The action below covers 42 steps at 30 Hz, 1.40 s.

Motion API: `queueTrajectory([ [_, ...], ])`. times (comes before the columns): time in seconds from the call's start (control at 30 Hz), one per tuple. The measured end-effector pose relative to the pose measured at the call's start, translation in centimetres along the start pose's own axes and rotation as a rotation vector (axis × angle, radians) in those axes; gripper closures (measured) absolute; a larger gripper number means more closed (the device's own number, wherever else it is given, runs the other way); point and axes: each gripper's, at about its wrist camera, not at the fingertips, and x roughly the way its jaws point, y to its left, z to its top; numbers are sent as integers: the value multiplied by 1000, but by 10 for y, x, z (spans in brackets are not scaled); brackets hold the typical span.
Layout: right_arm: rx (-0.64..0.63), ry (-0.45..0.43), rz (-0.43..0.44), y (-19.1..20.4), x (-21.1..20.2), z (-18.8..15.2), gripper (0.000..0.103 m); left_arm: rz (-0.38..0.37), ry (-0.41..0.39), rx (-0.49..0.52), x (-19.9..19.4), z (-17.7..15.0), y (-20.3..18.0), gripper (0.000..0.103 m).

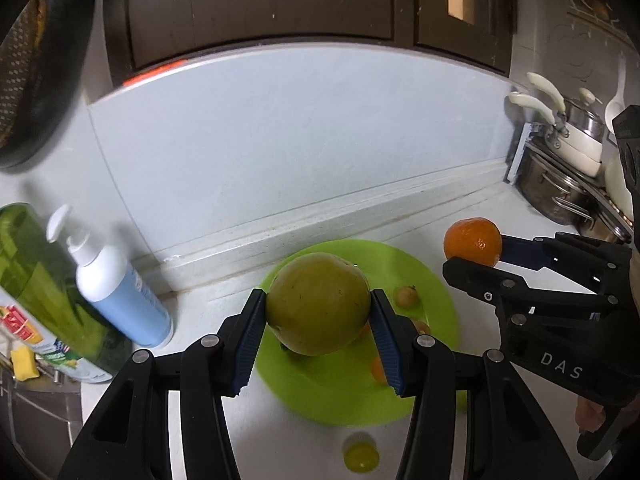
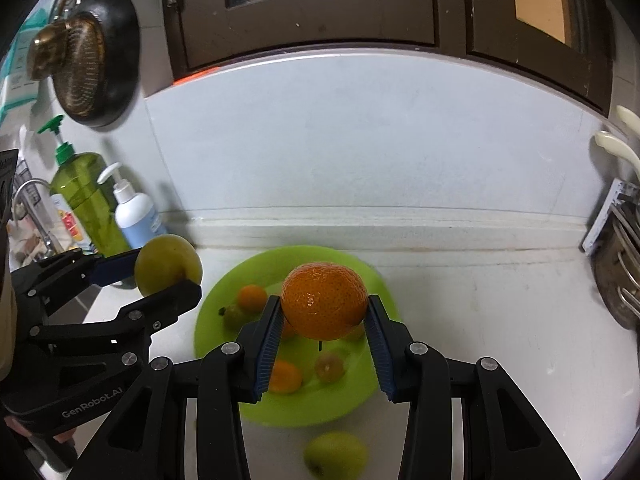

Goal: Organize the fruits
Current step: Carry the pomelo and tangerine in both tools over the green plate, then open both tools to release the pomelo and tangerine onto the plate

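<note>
A round lime-green plastic plate [image 1: 436, 280] lies partly hidden behind the large yellow-green fruit [image 1: 318, 304] in the left wrist view, which also covers most of a small orange fruit [image 1: 378, 368]. Near the bottom edge, a small yellow fruit [image 1: 361, 457] is blurred. At right, stacked steel pots [image 2: 618, 280] are cut off by the frame.

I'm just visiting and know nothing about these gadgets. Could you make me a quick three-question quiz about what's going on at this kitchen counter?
1. True or false: the left gripper holds the orange.
2. What colour is the plate?
3. The small green fruit nearest the camera lies: A on the plate, B on the counter, C in a gripper.

Key: 1 false: it holds the yellow-green fruit; the right gripper holds the orange. 2 lime green. 3 B.
</note>
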Motion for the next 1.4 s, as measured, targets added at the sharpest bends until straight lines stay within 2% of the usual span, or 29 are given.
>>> queueTrajectory([
  [0.27,8,51,5,-11,40,13,61,-4,39,11,39,10,6,52],
  [0.73,54,137,20,-28,95,14,61,-30,125,16,98,18,13,52],
  [1.23,85,198,36,-33,122,8,61,-33,181,14,126,19,10,52],
  [1.4,79,204,39,-33,122,8,60,-15,142,22,118,24,10,52],
])
